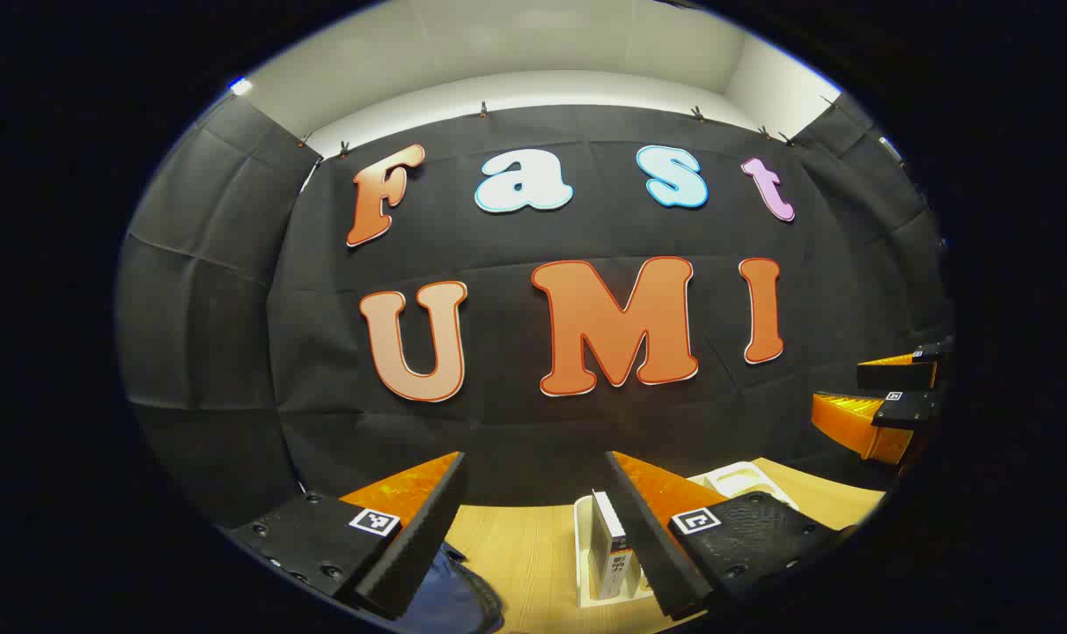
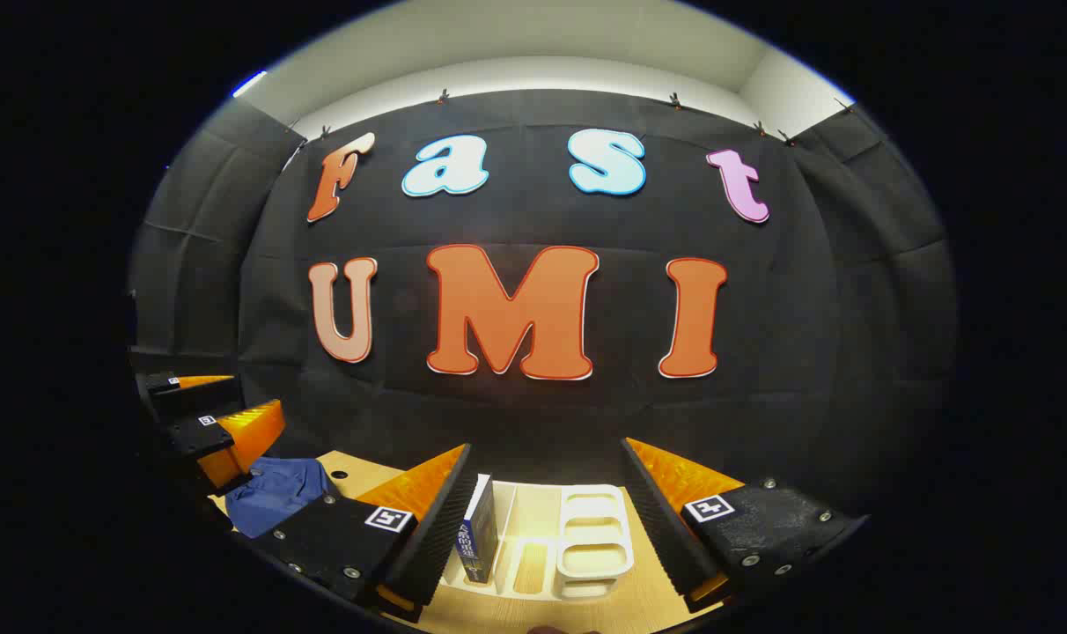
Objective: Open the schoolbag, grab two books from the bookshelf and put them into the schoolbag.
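A blue schoolbag (image 1: 454,603) lies on the wooden table just below and left of my left gripper (image 1: 535,458), which is open with nothing between its fingers. A white desktop bookshelf (image 1: 734,480) stands to its right, with one upright book (image 1: 611,541) in the left slot. In the right gripper view the same bookshelf (image 2: 593,502) sits straight ahead between the fingers of my right gripper (image 2: 547,447), also open and holding nothing. The book (image 2: 479,528) stands at the rack's left end, close to the left finger. The schoolbag (image 2: 274,495) lies farther left.
Both grippers are held above the light wooden table (image 2: 357,471), pointing at the booth's black cloth wall. Each shows at the edge of the other's view: the right gripper (image 1: 890,396) at far right, the left gripper (image 2: 203,414) at far left above the bag.
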`<state>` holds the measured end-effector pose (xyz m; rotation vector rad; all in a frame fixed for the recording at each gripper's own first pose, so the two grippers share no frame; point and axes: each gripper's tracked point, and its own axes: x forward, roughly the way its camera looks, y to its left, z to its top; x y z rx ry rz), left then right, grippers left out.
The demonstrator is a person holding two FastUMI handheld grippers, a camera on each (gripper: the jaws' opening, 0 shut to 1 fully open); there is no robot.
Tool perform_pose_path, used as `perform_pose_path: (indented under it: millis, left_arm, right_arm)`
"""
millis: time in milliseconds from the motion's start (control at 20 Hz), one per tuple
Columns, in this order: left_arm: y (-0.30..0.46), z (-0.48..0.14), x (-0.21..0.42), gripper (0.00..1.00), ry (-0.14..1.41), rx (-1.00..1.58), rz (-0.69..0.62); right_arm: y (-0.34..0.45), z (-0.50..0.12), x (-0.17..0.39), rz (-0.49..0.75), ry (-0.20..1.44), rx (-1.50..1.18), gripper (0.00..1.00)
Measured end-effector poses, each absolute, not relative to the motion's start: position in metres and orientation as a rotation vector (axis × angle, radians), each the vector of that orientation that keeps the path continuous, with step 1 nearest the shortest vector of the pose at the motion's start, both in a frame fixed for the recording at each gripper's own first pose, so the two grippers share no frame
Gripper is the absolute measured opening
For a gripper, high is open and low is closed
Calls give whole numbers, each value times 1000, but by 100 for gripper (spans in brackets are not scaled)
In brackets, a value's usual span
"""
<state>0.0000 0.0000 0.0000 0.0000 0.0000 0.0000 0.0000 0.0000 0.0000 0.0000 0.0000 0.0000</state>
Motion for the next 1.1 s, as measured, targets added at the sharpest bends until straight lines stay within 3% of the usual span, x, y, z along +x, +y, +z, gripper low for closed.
perform_pose_path:
  millis: [350, 1100]
  left_arm:
    - [39, -13, 27, 97, 19, -25, -57]
    - [55, -28, 19, 97, 48, -53, -63]
  right_arm:
    - [38, 3, 6, -71, 3, -3, 97]
    - [73, -3, 3, -23, 37, -6, 96]
